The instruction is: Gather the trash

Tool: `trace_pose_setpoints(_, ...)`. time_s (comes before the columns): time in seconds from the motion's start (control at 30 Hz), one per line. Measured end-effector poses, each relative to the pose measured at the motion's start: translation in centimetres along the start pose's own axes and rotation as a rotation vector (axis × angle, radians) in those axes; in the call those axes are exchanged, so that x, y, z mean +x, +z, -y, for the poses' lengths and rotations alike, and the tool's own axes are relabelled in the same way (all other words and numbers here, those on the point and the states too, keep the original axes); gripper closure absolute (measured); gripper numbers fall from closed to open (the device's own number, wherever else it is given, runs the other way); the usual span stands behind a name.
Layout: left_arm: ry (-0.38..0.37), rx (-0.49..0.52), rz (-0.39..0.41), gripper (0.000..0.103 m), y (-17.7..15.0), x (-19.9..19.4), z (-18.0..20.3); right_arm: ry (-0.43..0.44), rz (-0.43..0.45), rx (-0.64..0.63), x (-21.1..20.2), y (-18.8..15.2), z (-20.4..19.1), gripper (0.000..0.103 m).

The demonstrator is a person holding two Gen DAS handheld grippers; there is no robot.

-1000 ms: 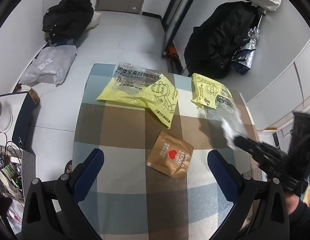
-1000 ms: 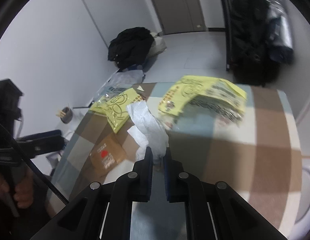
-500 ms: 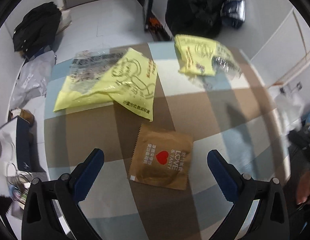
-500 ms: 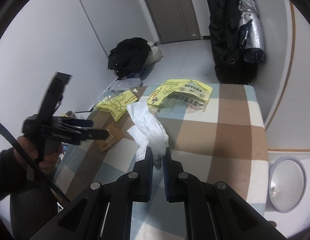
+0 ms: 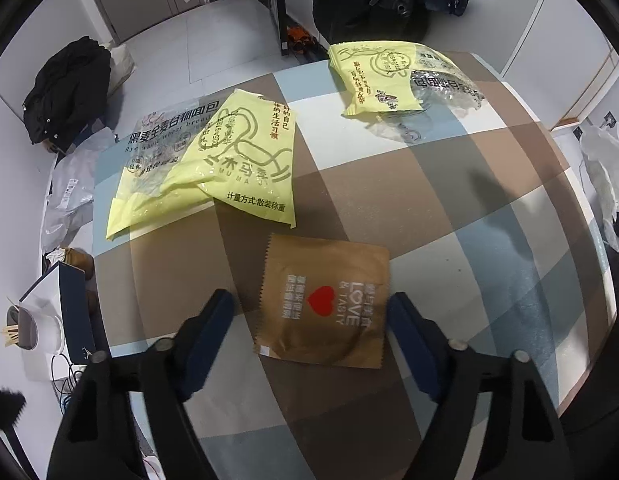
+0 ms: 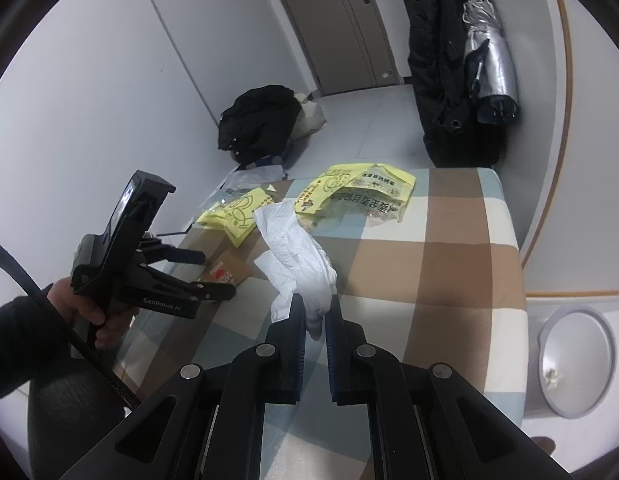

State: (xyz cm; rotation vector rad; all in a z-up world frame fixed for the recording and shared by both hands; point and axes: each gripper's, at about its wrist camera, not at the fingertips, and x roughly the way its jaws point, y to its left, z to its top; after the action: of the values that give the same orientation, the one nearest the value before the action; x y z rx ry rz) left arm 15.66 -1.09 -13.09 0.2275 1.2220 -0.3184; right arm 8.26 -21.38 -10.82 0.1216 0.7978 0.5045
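Meanwhile the left tool (image 5: 309, 312), jaws just narrowing, straddled the flat brown foil sachet (image 5: 325, 300) low-centre on the checked surface (image 5: 449, 184) (light, slippery; pinch an edge); the right tool (image 6: 314, 312) clamped crumpled white tissue (image 6: 297, 248).

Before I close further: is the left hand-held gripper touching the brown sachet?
Apart. The left wrist view shows bare checked cloth between each finger of the left hand-held gripper and the brown sachet; its jaws have just been closing.
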Motion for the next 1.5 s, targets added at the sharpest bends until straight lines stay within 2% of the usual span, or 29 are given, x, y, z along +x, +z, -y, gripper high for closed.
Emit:
trace_pose_setpoints(0.07,-0.002,0.001,0.003,0.046,0.0,-0.3,0.3,0.001,0.005,0.006,-0.1,-0.1,0.0,0.095)
trace_pose_setpoints(0.2,-0.001,0.003,-0.009,0.057,0.4,-0.5,1.1,0.003,0.016,0.009,-0.5,-0.2,0.0,0.095)
trace_pose_setpoints(0.53,-0.039,-0.072,-0.010,0.065,-0.2,-1.1,0.8,-0.005,0.042,0.040,-2.0,-0.4,0.6,0.095)
trace_pose_setpoints(0.67,-0.037,-0.084,-0.001,0.071,-0.5,-1.5,1.1,-0.003,0.043,0.058,-2.3,-0.7,0.8,0.095)
trace_pose_setpoints(0.7,-0.045,-0.092,0.002,0.078,-0.5,-1.6,1.2,0.001,0.042,0.060,-2.3,-0.7,0.9,0.095)
trace_pose_setpoints(0.73,-0.049,-0.096,0.009,0.094,-0.4,-1.7,1.0,0.004,0.043,0.060,-2.4,-0.8,0.8,0.095)
trace_pose_setpoints(0.77,-0.057,-0.099,0.003,0.103,-0.5,-1.7,1.0,0.003,0.044,0.058,-2.5,-0.8,0.8,0.095)
trace_pose_setpoints(0.97,-0.072,-0.142,-0.003,0.103,-1.0,-1.5,1.6,0.002,0.045,0.056,-2.9,-1.3,0.6,0.095)
trace_pose_setpoints(1.1,-0.114,-0.203,0.019,0.103,-0.9,-2.4,1.6,-0.005,0.044,0.080,-3.0,-1.7,0.9,0.095)
trace_pose_setpoints(1.2,-0.185,-0.223,0.027,0.102,-0.5,-2.8,2.5,-0.027,0.038,0.118,-2.9,-2.0,1.6,0.095)
trace_pose_setpoints(1.23,-0.195,-0.219,0.023,0.098,-0.3,-2.9,3.0,-0.035,0.039,0.128,-3.1,-2.1,1.8,0.095)
trace_pose_setpoints(1.27,-0.200,-0.205,0.019,0.082,0.0,-2.8,3.9,-0.041,0.043,0.140,-3.2,-2.2,2.1,0.095)
trace_pose_setpoints(1.3,-0.200,-0.193,0.019,0.060,0.2,-2.8,4.5,-0.047,0.050,0.152,-3.5,-2.2,2.4,0.095)
trace_pose_setpoints(1.37,-0.179,-0.154,0.047,0.043,0.8,-2.6,6.3,-0.057,0.063,0.173,-4.0,-2.1,3.1,0.095)
trace_pose_setpoints(1.5,-0.156,-0.108,0.064,0.043,1.9,-1.8,8.7,-0.087,0.081,0.198,-4.5,-2.1,4.2,0.095)
